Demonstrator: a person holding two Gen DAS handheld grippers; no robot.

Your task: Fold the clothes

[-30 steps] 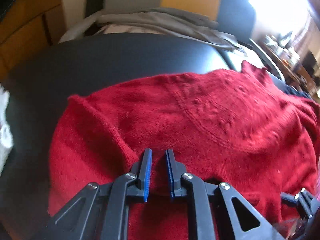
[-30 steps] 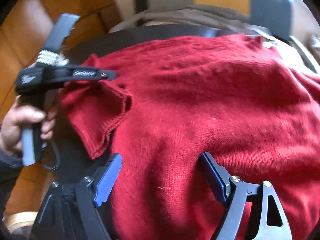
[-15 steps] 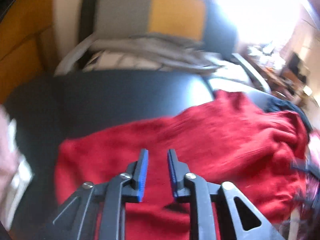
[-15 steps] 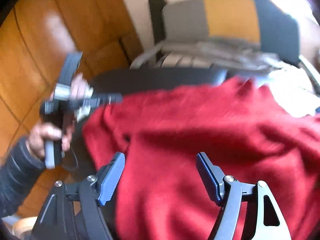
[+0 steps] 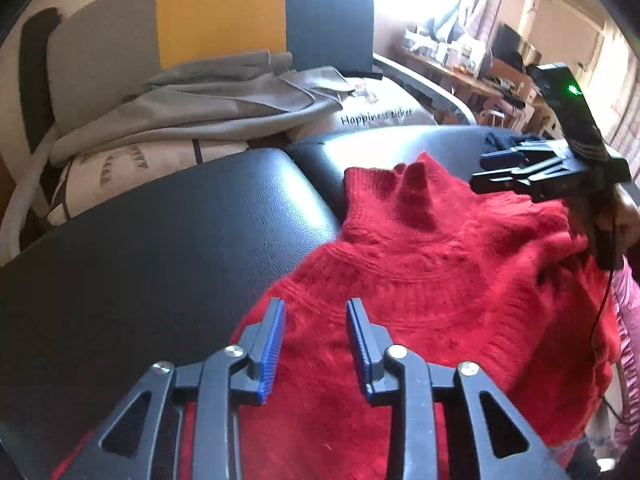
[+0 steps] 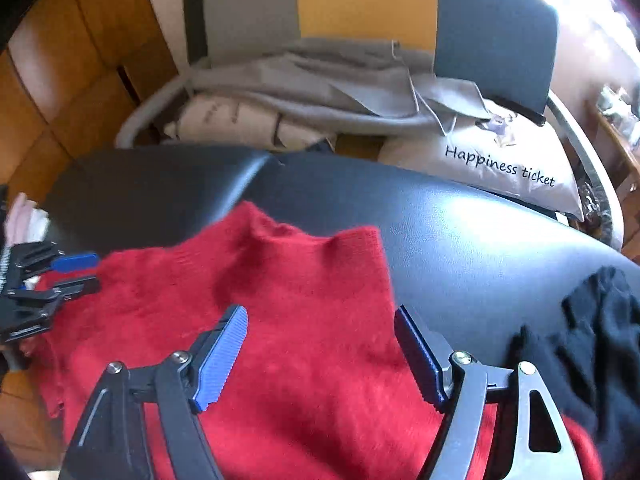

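A red knitted sweater [image 5: 432,280] lies spread on a black leather surface [image 5: 168,248], its collar [image 6: 320,252] pointing toward the chair. My left gripper [image 5: 316,320] hovers over the sweater's left shoulder area, its jaws opening, with nothing pinched between the blue pads. In the right wrist view my right gripper [image 6: 320,320] stands wide open above the sweater just below the collar, nothing gripped. Each gripper shows in the other's view: the right gripper [image 5: 520,172] by the sweater's far side, the left gripper [image 6: 68,272] at the left edge.
A black garment [image 6: 592,320] lies on the leather surface to the right of the sweater. Behind stands a chair [image 5: 220,16] piled with grey clothing [image 5: 224,100] and a white pillow [image 6: 500,164] with lettering. White and pink cloth [image 6: 28,220] lies at the far left.
The left gripper has let go of the sweater's fold and its jaws have widened. Both grippers have pulled back and up, and both views now look toward the collar end.
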